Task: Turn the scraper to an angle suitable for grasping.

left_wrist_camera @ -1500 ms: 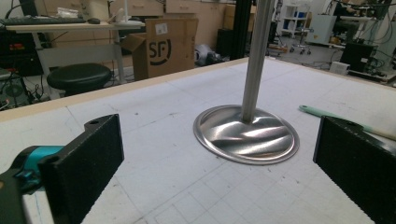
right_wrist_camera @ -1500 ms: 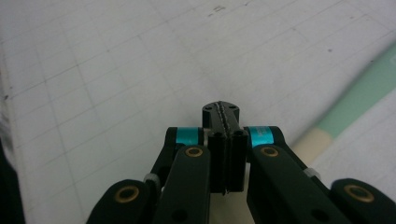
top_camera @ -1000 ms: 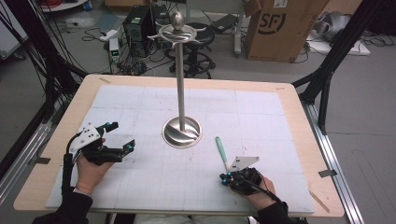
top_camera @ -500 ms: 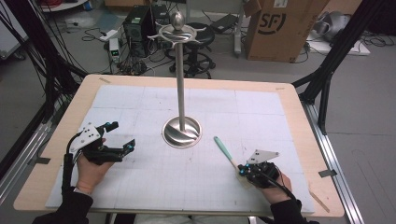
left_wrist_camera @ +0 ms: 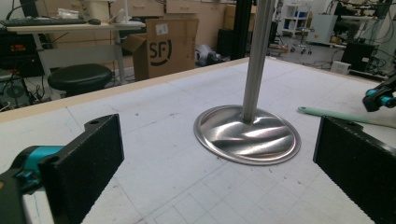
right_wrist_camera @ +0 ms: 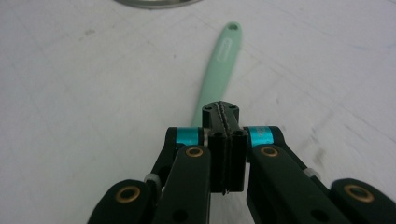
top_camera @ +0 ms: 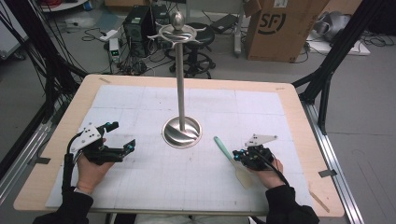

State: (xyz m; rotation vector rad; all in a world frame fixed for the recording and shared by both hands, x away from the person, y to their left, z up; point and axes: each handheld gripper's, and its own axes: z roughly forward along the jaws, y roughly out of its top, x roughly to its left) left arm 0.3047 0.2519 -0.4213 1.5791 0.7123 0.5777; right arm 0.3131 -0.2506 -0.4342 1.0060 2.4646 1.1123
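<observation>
just ahead of the right gripper [right_wrist_camera: 223, 112], jaws pressed together on nothing, lay the green spatula [right_wrist_camera: 219, 65] on the worktop [top_camera: 140, 88]; left gripper [top_camera: 122, 135] rested wide open, empty.

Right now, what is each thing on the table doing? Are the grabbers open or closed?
Left gripper: jaws wide open, holding nothing, low over the mat.
Right gripper: jaws shut, with the spatula's handle running under them; a grip on it cannot be told.
Spatula: lying on the mat, handle end pointing toward the stand.
Stand: upright on its round base, hooks at the top bare.
</observation>
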